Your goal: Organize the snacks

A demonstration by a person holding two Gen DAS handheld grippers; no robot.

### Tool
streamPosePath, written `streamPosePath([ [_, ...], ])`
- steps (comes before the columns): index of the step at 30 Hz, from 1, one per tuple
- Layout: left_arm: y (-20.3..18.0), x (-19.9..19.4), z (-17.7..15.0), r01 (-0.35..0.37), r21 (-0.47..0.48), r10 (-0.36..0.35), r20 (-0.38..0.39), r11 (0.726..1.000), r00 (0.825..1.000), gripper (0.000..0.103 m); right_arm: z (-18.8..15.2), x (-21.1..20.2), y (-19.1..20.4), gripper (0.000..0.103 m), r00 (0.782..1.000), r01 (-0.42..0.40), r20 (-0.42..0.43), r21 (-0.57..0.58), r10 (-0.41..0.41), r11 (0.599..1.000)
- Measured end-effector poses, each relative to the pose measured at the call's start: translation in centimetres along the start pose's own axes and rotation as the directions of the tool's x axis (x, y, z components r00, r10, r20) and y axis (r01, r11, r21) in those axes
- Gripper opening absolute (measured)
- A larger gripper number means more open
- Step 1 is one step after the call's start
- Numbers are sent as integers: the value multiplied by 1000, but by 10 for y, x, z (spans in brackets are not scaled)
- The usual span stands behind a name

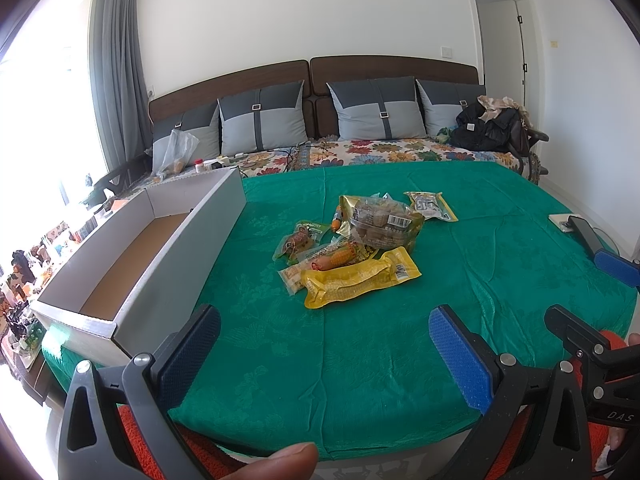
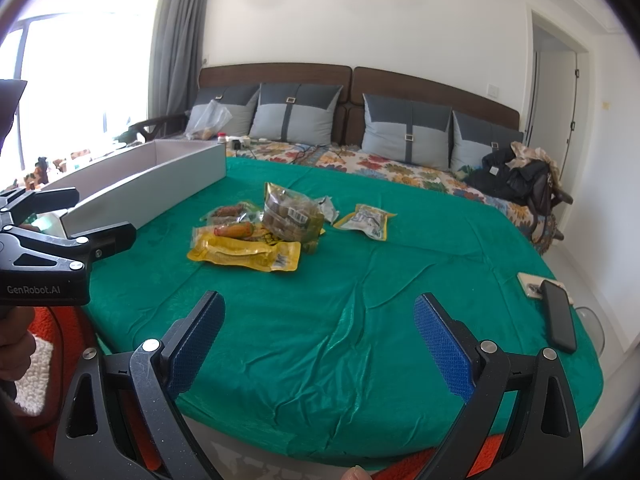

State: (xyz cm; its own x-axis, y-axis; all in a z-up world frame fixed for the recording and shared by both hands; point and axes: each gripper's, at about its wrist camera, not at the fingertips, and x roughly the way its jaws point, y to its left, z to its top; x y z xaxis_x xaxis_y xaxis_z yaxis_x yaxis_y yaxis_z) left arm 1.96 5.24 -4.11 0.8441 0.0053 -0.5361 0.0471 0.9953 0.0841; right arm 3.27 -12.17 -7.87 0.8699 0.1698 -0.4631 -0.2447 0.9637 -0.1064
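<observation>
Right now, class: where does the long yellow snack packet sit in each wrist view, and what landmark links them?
Left wrist view: the long yellow snack packet lies centre, nearest edge of the snack pile.
Right wrist view: it lies left of centre, again the pile's front.
Shared landmark: the open cardboard box to its left.

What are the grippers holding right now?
Nothing. The left gripper and right gripper are both open and empty, and the snacks lie untouched on the table.
</observation>
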Motion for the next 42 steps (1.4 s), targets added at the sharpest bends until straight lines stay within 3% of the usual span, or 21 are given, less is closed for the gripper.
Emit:
streamPosePath([
  [30, -1, 3, -7, 4, -8, -4, -15, 1000, 1000, 103, 1, 0, -1, 97, 1000, 0, -1, 1, 0, 1000],
  [42, 5, 15, -4, 13, -43, -16, -78, 999, 997, 103, 1, 1, 0, 97, 1000, -3, -7, 2, 3, 1000],
])
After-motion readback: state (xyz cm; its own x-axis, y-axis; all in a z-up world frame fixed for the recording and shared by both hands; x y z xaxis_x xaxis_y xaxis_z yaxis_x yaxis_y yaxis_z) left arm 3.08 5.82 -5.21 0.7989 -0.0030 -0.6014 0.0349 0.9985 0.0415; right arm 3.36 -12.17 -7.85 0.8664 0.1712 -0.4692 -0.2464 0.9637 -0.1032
